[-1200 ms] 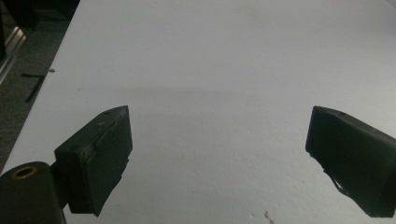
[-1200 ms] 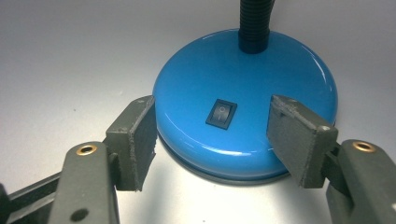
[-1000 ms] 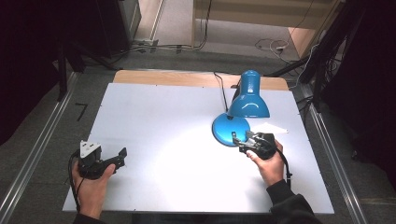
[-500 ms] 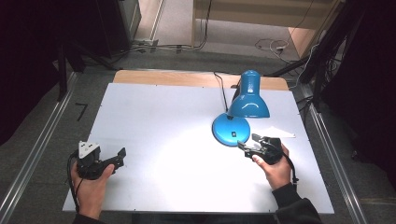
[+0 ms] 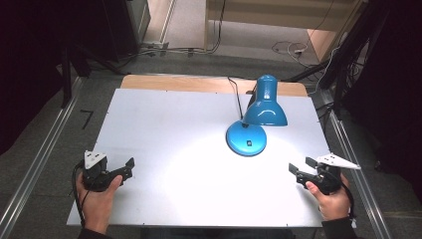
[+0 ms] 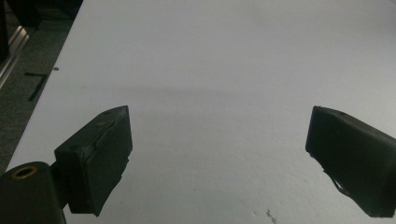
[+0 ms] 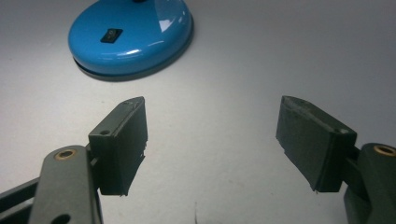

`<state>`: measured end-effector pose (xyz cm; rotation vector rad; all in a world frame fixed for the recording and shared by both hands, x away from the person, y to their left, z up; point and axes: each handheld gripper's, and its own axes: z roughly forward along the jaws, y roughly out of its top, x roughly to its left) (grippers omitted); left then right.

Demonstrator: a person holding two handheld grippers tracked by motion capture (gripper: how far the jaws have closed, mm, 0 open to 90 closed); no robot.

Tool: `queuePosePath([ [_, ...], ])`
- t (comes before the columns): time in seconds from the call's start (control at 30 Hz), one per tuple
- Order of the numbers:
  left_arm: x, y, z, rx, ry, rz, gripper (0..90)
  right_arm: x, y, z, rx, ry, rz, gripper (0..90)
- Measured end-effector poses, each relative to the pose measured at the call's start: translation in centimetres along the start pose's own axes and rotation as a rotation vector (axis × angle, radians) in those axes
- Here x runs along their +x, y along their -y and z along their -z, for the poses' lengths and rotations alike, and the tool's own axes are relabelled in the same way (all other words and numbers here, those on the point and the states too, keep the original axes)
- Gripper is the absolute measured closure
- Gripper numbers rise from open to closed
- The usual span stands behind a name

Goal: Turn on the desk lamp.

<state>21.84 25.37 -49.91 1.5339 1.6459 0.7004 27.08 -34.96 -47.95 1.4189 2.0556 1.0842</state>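
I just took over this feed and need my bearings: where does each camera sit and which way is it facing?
High view: above the person's side, looking forward and down on the white table; both hands, left gripper and right gripper.
Left gripper view: rides the left gripper, facing bare tabletop; jaws apart.
Right gripper view: rides the right gripper, facing the lamp base; jaws apart.
Shared: the blue lamp base in high and right gripper views.

Count: one blue lamp (image 5: pixel 256 117), with one round base and one switch (image 7: pixel 112 33) on it. Two claws: left claw (image 5: pixel 130 166), right claw (image 5: pixel 301 165), two jaws each. One white tabletop (image 5: pixel 169 129). Two hands.
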Motion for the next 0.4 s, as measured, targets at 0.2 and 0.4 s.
queuePosePath([
  [0.2, 0.0, 0.0, 0.0, -0.005, -0.001, 0.002, 7.5, -1.4, 1.4, 0.8, 0.032, 0.058, -0.014, 21.6],
  [0.4, 0.2, 0.0, 0.1, -0.001, -0.003, 0.007, 7.5, -1.7, 1.8, 0.9, 0.047, 0.074, -0.02, 18.2],
])
